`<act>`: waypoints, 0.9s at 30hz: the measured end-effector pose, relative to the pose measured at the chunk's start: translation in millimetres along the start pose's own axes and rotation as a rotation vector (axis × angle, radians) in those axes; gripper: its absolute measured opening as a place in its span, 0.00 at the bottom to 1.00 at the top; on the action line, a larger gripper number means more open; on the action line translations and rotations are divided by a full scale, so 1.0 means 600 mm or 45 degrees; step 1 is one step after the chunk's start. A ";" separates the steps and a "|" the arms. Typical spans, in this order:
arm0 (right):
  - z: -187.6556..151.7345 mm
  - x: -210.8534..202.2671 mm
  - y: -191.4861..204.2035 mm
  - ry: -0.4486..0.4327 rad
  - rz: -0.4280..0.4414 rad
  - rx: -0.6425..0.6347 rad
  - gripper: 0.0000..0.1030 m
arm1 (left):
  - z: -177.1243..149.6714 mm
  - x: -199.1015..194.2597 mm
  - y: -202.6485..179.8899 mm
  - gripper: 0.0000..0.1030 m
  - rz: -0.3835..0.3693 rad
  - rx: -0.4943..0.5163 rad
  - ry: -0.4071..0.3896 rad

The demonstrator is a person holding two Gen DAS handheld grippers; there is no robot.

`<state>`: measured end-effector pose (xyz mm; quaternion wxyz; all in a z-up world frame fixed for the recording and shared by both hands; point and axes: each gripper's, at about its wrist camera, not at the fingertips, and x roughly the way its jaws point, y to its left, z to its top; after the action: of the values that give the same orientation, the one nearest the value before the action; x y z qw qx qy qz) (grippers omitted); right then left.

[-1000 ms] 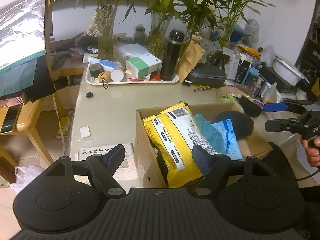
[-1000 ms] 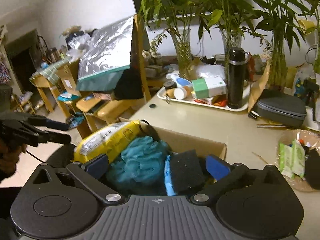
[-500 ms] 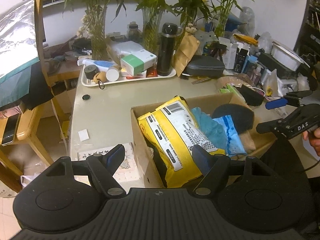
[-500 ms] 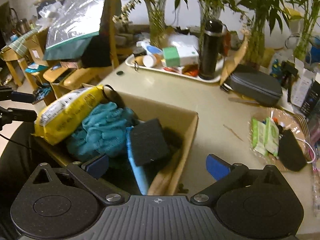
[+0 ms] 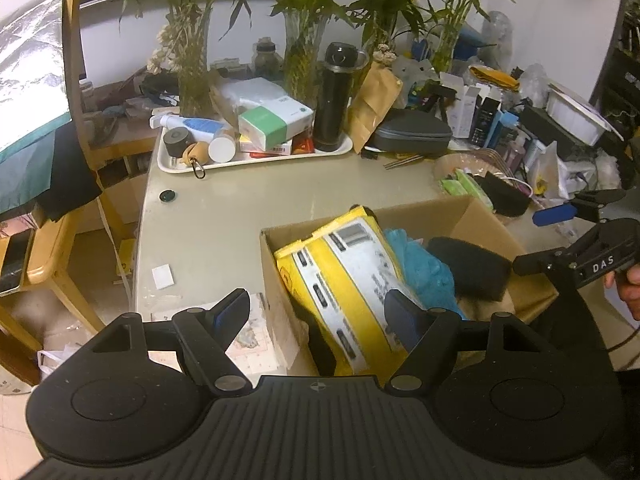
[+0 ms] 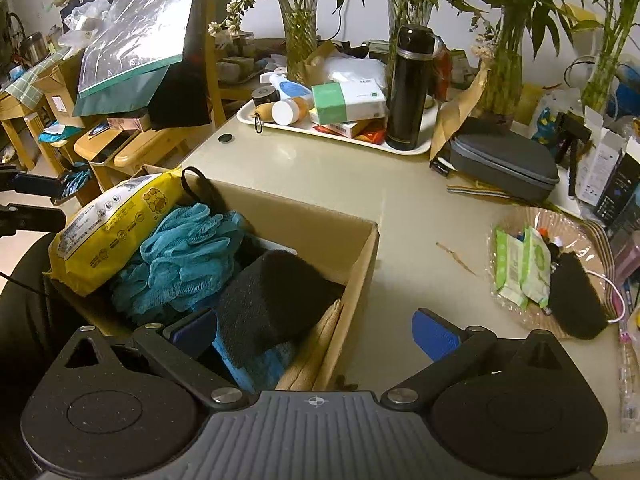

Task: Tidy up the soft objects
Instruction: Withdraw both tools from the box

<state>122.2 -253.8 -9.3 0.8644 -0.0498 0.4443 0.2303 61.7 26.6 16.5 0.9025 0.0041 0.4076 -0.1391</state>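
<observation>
The cardboard box (image 6: 360, 264) sits at the worktop's (image 6: 320, 176) near edge, packed with a yellow pack (image 6: 108, 224), teal mesh puff (image 6: 188, 248) and black sponge (image 6: 276, 300). Left gripper (image 5: 316, 312) and right gripper (image 6: 316, 332) hover, jaws spread and empty, straddling opposite box walls.

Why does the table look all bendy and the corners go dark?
Both views use fisheye lenses: in the left wrist view the table edge curves and the picture's corners go black; in the right wrist view the cardboard box bulges, and the bag at top left catches glare.
</observation>
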 end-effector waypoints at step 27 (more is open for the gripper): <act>0.081 0.055 -0.083 -0.071 -0.061 0.087 1.00 | 0.079 0.076 0.054 0.72 0.048 -0.006 -0.012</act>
<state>196.9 -272.1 -11.8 0.8828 -0.0246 0.4263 0.1955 133.6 40.8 10.9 0.9070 0.0089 0.4034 -0.1209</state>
